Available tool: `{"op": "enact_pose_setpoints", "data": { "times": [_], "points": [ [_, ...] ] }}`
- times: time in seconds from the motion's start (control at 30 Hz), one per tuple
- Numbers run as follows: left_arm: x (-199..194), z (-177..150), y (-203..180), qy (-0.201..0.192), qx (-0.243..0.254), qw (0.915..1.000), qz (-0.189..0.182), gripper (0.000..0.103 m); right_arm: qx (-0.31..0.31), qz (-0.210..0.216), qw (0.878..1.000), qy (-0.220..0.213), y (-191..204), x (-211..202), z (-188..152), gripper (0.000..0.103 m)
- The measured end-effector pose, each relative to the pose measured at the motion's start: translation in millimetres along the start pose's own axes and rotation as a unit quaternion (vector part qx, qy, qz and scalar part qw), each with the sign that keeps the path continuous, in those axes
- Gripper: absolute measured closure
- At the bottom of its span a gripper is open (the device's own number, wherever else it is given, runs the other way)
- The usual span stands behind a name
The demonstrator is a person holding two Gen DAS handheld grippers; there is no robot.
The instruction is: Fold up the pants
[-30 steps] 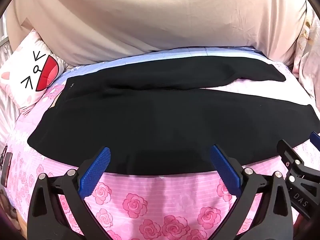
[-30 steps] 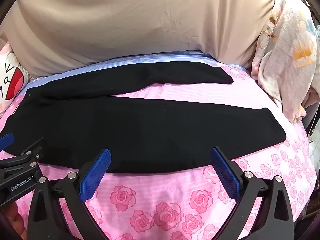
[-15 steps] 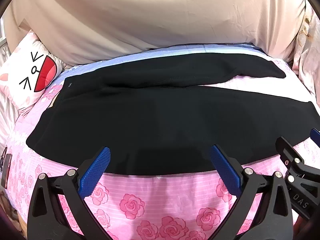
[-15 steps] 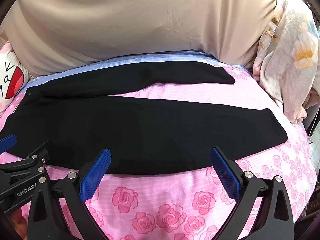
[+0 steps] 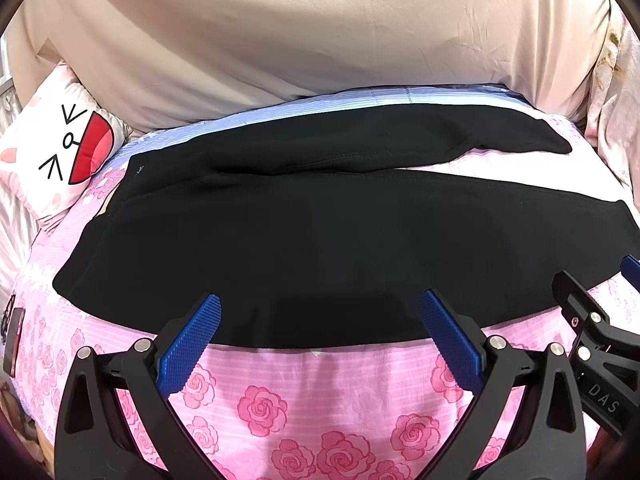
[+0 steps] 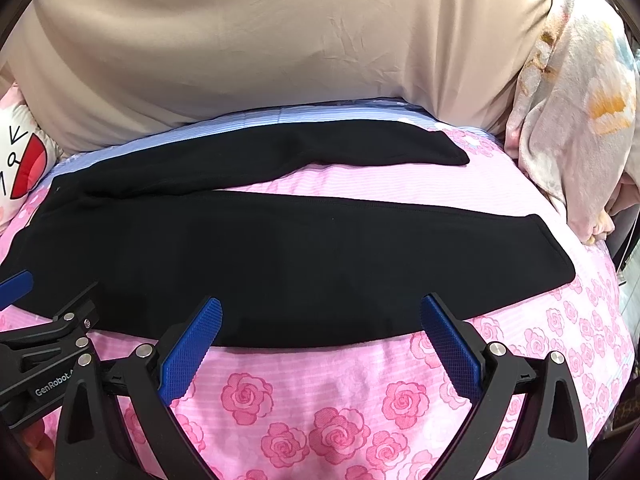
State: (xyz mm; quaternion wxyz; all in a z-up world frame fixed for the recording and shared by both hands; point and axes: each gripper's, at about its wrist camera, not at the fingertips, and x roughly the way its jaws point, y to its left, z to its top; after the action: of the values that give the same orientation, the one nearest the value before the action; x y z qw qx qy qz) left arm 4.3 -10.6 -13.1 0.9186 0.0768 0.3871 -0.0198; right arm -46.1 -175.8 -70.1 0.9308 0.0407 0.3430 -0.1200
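lying flat, matte black pants on rose-print sheet

Bare bedsheet lies before the pants; beige curtain blocks behind.

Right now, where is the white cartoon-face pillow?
The white cartoon-face pillow sits at the far left of the left wrist view, on the pink rose-print bedsheet, just left of the black pants at their waist end.
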Motion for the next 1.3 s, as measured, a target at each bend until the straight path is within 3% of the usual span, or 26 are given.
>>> {"op": "enact_pose_setpoints", "data": {
  "times": [1.3],
  "points": [
    [9.1, 2.0, -1.2, 0.009, 0.005, 0.9999, 0.004, 0.005, -0.005, -0.002, 1.0, 0.016, 8.9, 11.2, 0.2, 0.005]
  ]
}}
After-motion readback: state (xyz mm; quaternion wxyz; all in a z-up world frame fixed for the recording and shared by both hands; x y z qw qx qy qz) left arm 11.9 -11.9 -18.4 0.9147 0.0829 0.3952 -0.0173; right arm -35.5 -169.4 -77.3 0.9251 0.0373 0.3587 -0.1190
